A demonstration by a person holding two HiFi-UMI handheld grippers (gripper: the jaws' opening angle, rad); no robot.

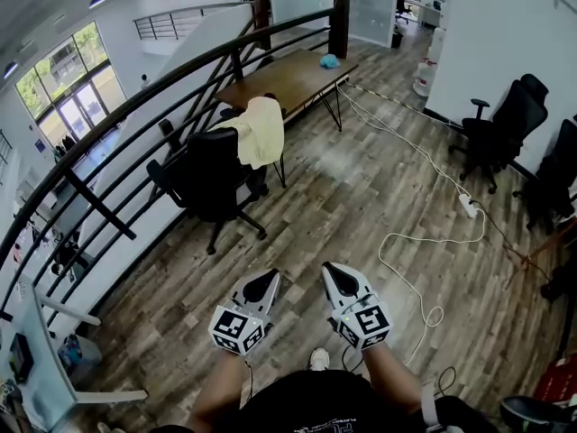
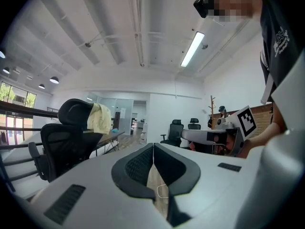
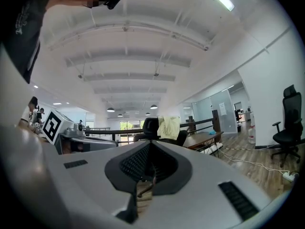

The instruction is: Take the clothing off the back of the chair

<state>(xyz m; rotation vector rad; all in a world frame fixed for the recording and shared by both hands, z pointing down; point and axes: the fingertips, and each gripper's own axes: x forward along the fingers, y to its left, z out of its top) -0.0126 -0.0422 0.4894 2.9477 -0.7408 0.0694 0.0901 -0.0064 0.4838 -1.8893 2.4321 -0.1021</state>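
Two grippers, left gripper (image 1: pixel 263 283) and right gripper (image 1: pixel 337 274), both with jaws together and empty. One pale yellow garment (image 1: pixel 260 131), rumpled, drapes over the back of one black office chair (image 1: pixel 209 177) by one wooden table (image 1: pixel 287 77), well apart from both grippers

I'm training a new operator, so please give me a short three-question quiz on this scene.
1. True or false: the garment hangs on the back of the chair.
2. The left hand-held gripper and right hand-held gripper are: A open; B shut, empty; C shut on cloth.
3. Fill in: the chair stands beside a wooden ____.
Key: 1 true; 2 B; 3 table.
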